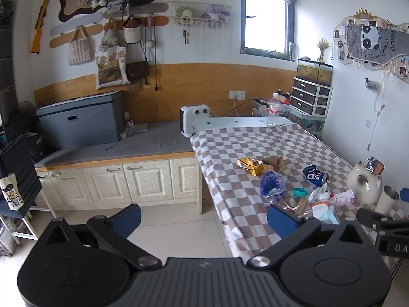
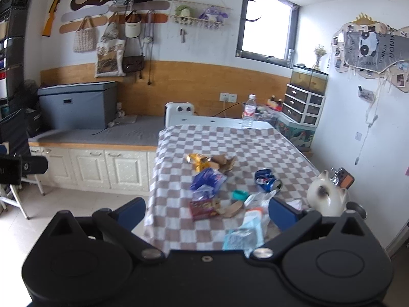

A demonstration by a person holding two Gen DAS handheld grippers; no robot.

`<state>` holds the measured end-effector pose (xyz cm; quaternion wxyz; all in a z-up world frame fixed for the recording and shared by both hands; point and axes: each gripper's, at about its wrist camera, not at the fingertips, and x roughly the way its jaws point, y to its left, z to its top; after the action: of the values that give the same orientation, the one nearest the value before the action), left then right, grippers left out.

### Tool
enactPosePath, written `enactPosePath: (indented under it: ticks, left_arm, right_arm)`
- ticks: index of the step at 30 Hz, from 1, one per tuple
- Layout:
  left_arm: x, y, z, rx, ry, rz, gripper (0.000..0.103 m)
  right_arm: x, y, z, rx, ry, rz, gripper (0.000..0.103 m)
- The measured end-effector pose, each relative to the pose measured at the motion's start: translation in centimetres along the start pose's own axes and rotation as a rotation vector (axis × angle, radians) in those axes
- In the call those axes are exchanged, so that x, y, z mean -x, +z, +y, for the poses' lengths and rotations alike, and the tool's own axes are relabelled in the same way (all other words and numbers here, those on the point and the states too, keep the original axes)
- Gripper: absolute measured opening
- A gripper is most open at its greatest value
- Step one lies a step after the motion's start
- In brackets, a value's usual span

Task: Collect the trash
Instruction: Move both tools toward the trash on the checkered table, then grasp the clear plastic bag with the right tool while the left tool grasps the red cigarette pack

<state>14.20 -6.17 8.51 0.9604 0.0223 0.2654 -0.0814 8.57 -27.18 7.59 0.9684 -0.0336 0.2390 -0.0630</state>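
both grippers, left and right, jaws spread and empty; litter lies just ahead, nearer the right.

Crushed blue can, wrappers and crumpled plastic scattered on checkered tablecloth.

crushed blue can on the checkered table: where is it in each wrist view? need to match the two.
Left wrist: crushed blue can lies right of centre, on the checkered cloth, left of the white cat figurine.
Right wrist: the can lies right of centre, mid-height, again left of the figurine.
Shared landmark: the teal lid sits just in front and to the left of the can in both.
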Motion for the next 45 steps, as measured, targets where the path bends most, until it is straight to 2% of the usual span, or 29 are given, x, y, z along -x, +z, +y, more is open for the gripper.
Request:
enactPosePath:
  ticks: [11,16,23,26,28,30,32,36,40,43,45]
  left_arm:
    - [-8.0,1.5,-8.7,0.036,0.030,0.082,0.103]
    - [-11.5,1.7,-12.6,0.058,0.021,0.139,0.103]
    - [-15.3,1.6,-16.8,0.080,-0.004,0.196,0.103]
    - [-16.5,1.4,-18.0,0.089,-0.018,0.217,0.103]
    - [-17.1,1.2,-18.5,0.093,-0.022,0.234,0.103]
    - [-17.7,0.8,-18.8,0.098,-0.020,0.255,0.103]
    - [-18.2,0.3,-18.9,0.100,-0.029,0.277,0.103]
    - [-19.0,-0.7,-18.7,0.131,-0.069,0.328,0.103]
    - [-19.2,-0.8,-18.3,0.166,-0.099,0.324,0.102]
    - [-19.7,-0.4,-18.6,0.153,-0.089,0.323,0.099]
    - [-20.2,0.0,-18.6,0.142,-0.107,0.313,0.093]
  right_arm:
    - [-10.0,-0.2,-10.5,-0.026,0.007,0.076,0.103]
    - [-14.1,-0.8,-15.0,-0.043,0.013,0.125,0.103]
    - [-19.3,-1.9,-19.9,-0.119,0.073,0.214,0.103]
    - [-21.3,-2.6,-21.1,-0.156,0.137,0.273,0.102]
    - [-22.6,-3.3,-21.4,-0.185,0.194,0.332,0.086]
    - [-24.0,-4.2,-21.6,-0.230,0.262,0.401,0.060]
    - [-25.2,-5.3,-21.4,-0.272,0.309,0.468,0.051]
    - [-27.1,-7.1,-20.5,-0.327,0.401,0.554,0.044]
    - [-28.6,-8.3,-19.2,-0.367,0.474,0.623,0.044]
    - [-29.5,-8.9,-18.0,-0.365,0.495,0.660,0.043]
    - [-29.7,-8.9,-17.5,-0.373,0.517,0.666,0.037]
